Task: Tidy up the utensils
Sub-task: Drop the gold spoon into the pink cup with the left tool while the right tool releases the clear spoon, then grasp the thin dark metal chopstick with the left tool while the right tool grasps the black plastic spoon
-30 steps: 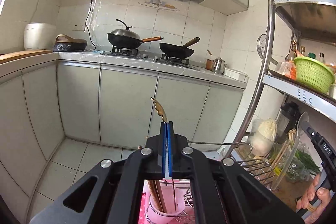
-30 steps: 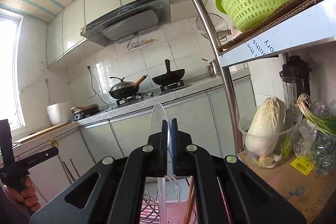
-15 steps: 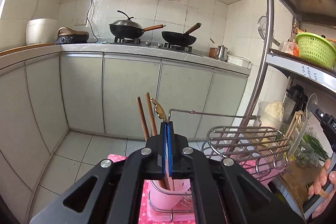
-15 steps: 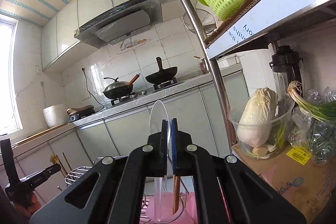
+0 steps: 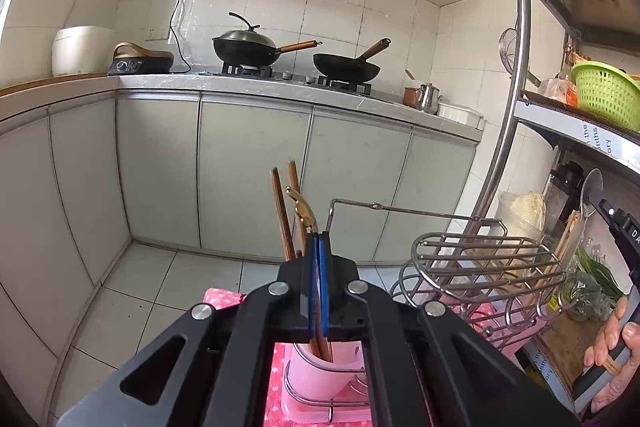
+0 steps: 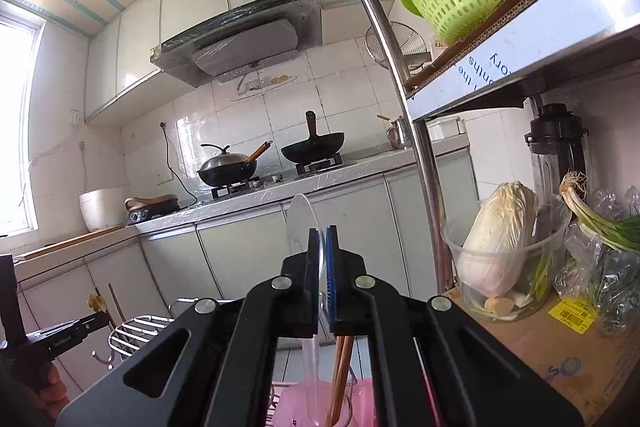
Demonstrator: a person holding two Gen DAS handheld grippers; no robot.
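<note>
My left gripper [image 5: 318,247] is shut on a thin gold-handled utensil [image 5: 302,211] that stands upright over a pink holder cup [image 5: 320,371]. Two brown wooden chopsticks [image 5: 282,215] stand in that cup, just left of the gold handle. My right gripper [image 6: 323,239] is shut on a clear plastic spoon [image 6: 302,223], bowl up, its handle reaching down into the pink holder [image 6: 316,407] next to chopsticks [image 6: 340,375]. The right gripper with its spoon also shows at the right edge of the left wrist view [image 5: 592,195].
A wire dish rack [image 5: 480,267] sits on a pink tray [image 5: 516,331] right of the cup. A metal shelf post [image 5: 508,131] and shelf with a green basket [image 5: 604,91] stand at right. Cabbage [image 6: 500,239] and greens fill the lower shelf. Kitchen cabinets [image 5: 248,179] lie ahead.
Both grippers have come down toward the pink holder. The rack, cup and chopsticks have risen into the left wrist view, and the holder now shows under the right gripper.
</note>
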